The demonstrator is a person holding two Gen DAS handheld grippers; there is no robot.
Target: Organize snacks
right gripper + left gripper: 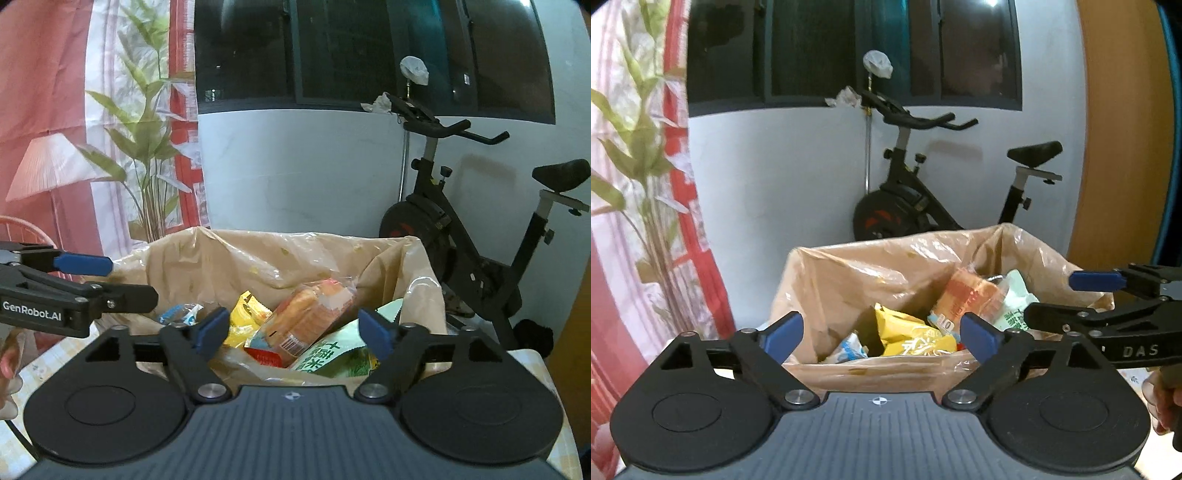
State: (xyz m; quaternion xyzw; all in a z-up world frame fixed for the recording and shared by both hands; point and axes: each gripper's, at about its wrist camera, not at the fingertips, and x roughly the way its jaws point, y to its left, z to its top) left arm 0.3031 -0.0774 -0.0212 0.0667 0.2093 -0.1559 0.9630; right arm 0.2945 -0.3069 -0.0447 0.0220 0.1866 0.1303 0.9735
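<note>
A cardboard box lined with clear plastic [871, 266] [258, 258] holds several snack packs: a yellow pack [908, 332] [245, 317], an orange biscuit pack [967, 295] [310, 314], a green-and-white pack [1015, 306] [340, 354] and a small blue-and-white pack [849, 349] [181, 312]. My left gripper [881, 332] is open and empty just before the box's near rim. My right gripper [295, 330] is open and empty over the near rim, above the packs. Each gripper shows at the edge of the other's view.
An exercise bike [923, 192] [461, 229] stands behind the box by a white wall. A printed curtain with plants [639, 184] [129, 129] hangs at the left. A wooden panel [1119, 129] stands at the right. A checked tablecloth [532, 365] lies under the box.
</note>
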